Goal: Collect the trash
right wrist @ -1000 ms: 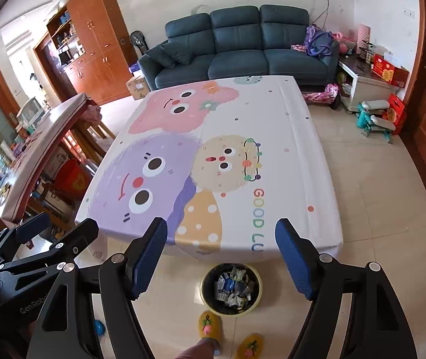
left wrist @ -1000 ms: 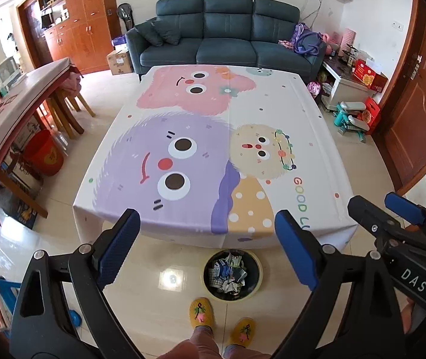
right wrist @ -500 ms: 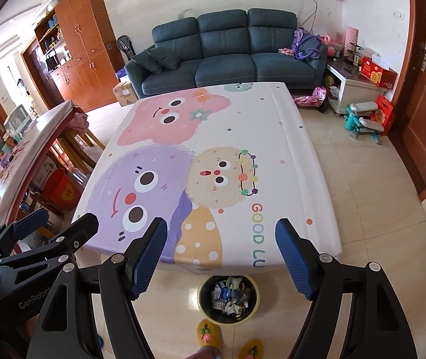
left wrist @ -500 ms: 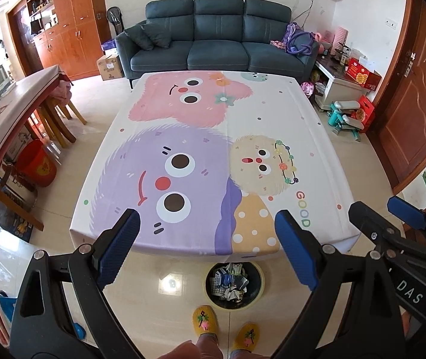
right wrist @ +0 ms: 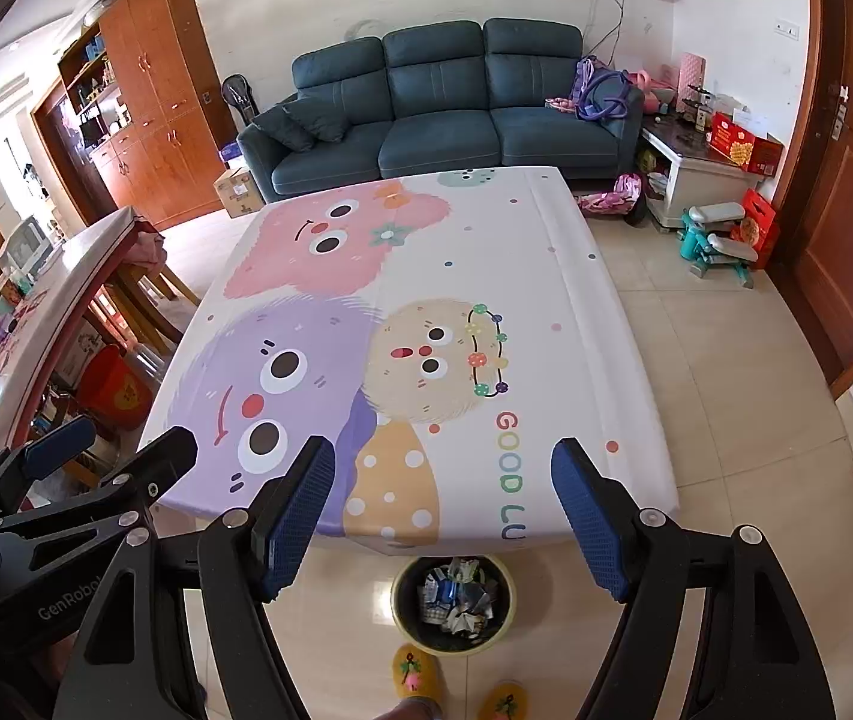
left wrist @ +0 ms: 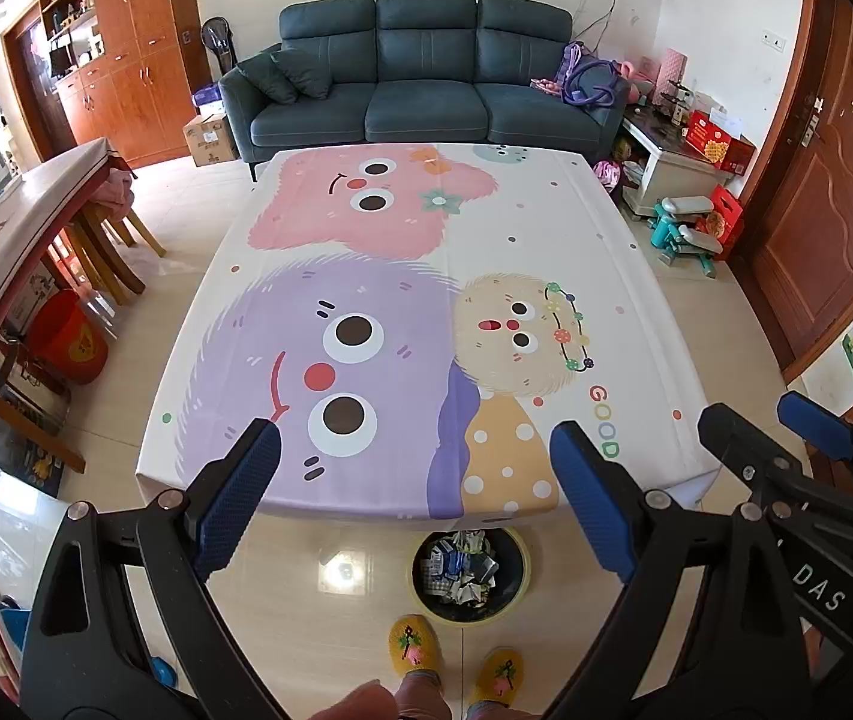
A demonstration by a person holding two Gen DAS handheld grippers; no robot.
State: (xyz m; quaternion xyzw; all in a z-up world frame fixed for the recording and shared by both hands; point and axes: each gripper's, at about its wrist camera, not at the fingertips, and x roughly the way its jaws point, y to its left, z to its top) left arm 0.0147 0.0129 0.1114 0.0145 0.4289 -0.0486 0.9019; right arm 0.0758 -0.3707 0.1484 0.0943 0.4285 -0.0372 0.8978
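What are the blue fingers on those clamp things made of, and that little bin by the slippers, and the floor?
The blue pads on the fingers look like rubber or soft plastic: matte, with a fine dotted grip texture. The bin seems to be smooth plastic, yellow-green outside and dark inside, though that is a guess. The floor looks like glazed ceramic tile: pale, with grout lines and a bright reflected glare spot.

The table (left wrist: 636, 276) edge hides part of the trash bin (left wrist: 516, 591).
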